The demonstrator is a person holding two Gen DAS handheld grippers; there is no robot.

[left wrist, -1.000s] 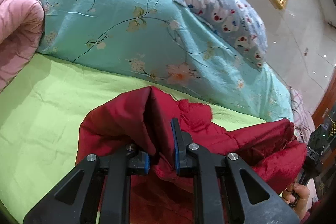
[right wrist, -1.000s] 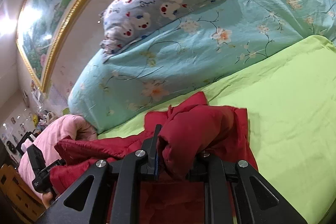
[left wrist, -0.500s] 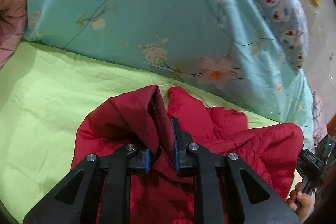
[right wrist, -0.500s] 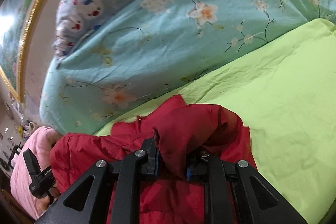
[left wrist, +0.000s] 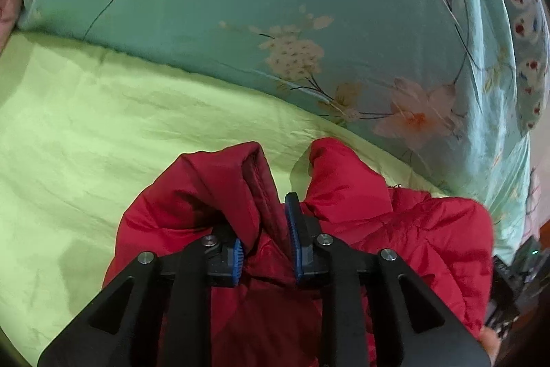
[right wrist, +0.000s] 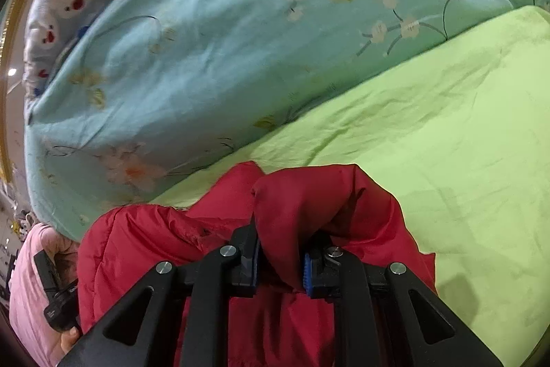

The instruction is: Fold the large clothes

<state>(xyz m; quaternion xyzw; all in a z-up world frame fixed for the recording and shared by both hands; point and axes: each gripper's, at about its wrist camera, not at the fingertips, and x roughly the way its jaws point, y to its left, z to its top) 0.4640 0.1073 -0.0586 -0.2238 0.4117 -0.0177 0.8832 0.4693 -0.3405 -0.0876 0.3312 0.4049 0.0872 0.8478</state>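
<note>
With the red jacket (left wrist: pixel 395 229) down on the green bed sheet (left wrist: pixel 103 133) near the head-end quilt (left wrist: pixel 275 6), the left gripper (left wrist: pixel 264 236) fingers are opening off their fold while the right gripper (right wrist: pixel 280 263) pinches its corner, so release both evenly to keep the fold square.

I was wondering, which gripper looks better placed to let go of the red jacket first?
Probably the left gripper: its jaws are opening, with the red jacket fold loose between them over the green sheet. The right gripper is clamped on its fold.

Red jacket (left wrist: pixel 395 222), lime-green sheet (left wrist: pixel 120 126), teal floral quilt (left wrist: pixel 275 6), blue-padded black tools.
</note>
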